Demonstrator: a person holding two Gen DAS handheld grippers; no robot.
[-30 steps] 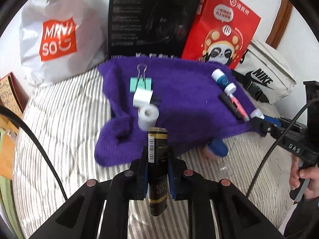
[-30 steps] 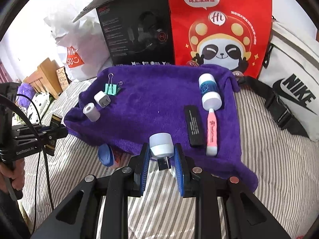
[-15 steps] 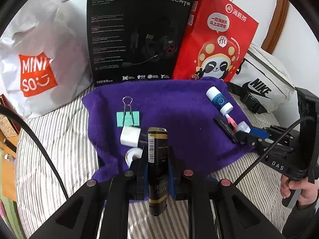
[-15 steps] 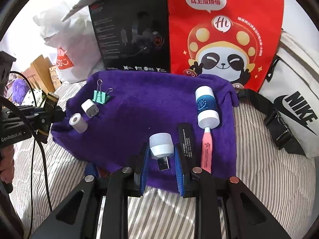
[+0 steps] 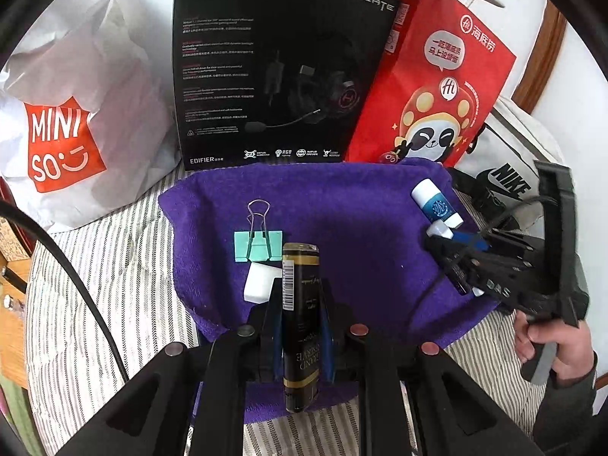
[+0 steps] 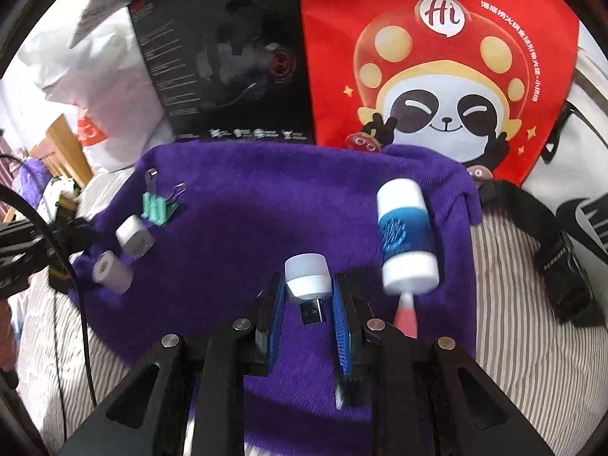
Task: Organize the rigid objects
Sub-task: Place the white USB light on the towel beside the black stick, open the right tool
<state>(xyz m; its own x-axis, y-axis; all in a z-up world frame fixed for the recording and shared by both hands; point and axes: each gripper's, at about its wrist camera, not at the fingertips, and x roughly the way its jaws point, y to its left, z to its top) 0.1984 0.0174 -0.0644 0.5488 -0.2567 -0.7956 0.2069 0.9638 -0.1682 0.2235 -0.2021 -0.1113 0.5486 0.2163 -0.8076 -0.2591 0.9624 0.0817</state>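
Observation:
A purple towel lies on the striped bed; it also shows in the right wrist view. My left gripper is shut on a black and gold box, held over the towel's near left part. My right gripper is shut on a white USB light above the towel's near middle. On the towel lie a green binder clip, a white charger cube, a white roll, a blue and white tube and a pink pen.
A black headset box, a red panda bag, a white Miniso bag and a white Nike bag stand behind the towel. The right gripper and hand reach over the towel's right edge.
Both grippers have moved forward over the towel with their loads. The black stick beside the pink pen is now hidden under the right gripper.

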